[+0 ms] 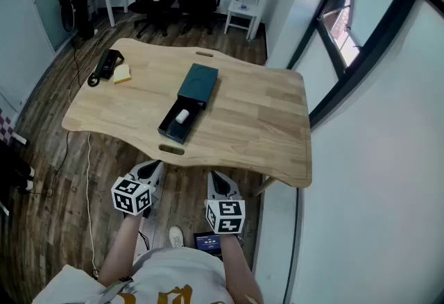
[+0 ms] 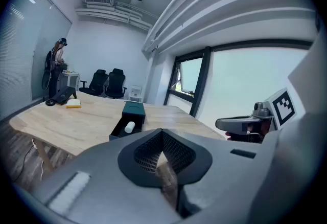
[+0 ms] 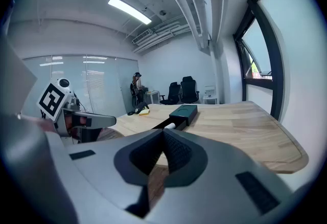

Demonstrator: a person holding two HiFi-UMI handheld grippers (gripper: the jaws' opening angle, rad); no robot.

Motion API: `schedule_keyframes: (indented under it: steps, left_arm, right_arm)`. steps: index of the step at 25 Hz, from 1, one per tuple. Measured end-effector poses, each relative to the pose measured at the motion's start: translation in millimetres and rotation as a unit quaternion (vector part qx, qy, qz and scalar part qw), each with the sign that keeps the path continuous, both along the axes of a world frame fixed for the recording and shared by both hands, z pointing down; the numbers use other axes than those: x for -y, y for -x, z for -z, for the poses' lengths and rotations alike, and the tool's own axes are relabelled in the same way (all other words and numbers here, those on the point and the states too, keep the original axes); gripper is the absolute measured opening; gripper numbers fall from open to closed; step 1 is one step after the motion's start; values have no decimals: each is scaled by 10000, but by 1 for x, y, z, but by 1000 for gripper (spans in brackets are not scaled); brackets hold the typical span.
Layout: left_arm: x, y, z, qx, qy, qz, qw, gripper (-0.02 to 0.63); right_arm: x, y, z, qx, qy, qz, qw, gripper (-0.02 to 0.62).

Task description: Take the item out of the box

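One dark teal box [image 1: 198, 82] lies near the middle of the wooden bench [image 1: 263, 122], its long side running away from me. Its drawer [image 1: 168, 132] is slid out towards the near edge, and a single white item [image 1: 182, 116], short and round like a small roll, lies inside it on the dark floor of the tray. The covered part of the box shows nothing of what it holds. From the left gripper view I see the same box [image 2: 134, 109] with the white item [image 2: 129, 127] resting in the open end.

On top of the box there is a faint curved mark, too dim for me to read. At the far left corner of the bench a black device [image 1: 107, 63] with a cable lies touching a yellow block [image 1: 122, 73]; I can make out no label on either. The only clear markings are the black-and-white squares on the marker cubes [image 1: 132, 196]. A scrap of yellow print shows on the shirt [image 1: 166, 292] at the bottom of the head view, cut off and unreadable.

I hold both tools close to the body, short of the bench and well apart from the box. The left gripper [image 2: 162, 152] has its fingers [image 2: 147, 152] pressed together with nothing between them. The right gripper [image 3: 164, 154] is the same: fingers [image 3: 145, 157] closed tip to tip and empty.
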State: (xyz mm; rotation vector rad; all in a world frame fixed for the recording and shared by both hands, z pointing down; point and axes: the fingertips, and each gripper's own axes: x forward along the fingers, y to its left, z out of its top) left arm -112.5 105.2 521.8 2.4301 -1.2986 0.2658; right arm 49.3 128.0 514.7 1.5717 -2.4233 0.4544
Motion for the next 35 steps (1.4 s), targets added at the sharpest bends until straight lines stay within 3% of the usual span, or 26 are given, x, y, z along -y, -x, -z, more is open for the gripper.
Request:
schedule_keyframes:
  steps: [11,14,18,26,35]
  left_arm:
    - [-17,-26,2,51,38,251,9997,2]
    - [-23,-20,-9,15,142,413,9990,2]
    - [-13,-15,-9,-38,233,559,9982,2]
    - [90,-1,-15,-228,189,547,9981,2]
    - [216,15,-24,1,261,-231,9994,2]
  right_arm:
    - [-8,-38,5,232,-7,210,9995,5]
    - [-10,-31,-6,540,-5,421,9976,5]
    - [-4,-27,-1,486,-41,615,9969,5]
    - [92,-24,-7,607,-57,402,9973,5]
    - [203,2,-24,484,164,-263,9983,5]
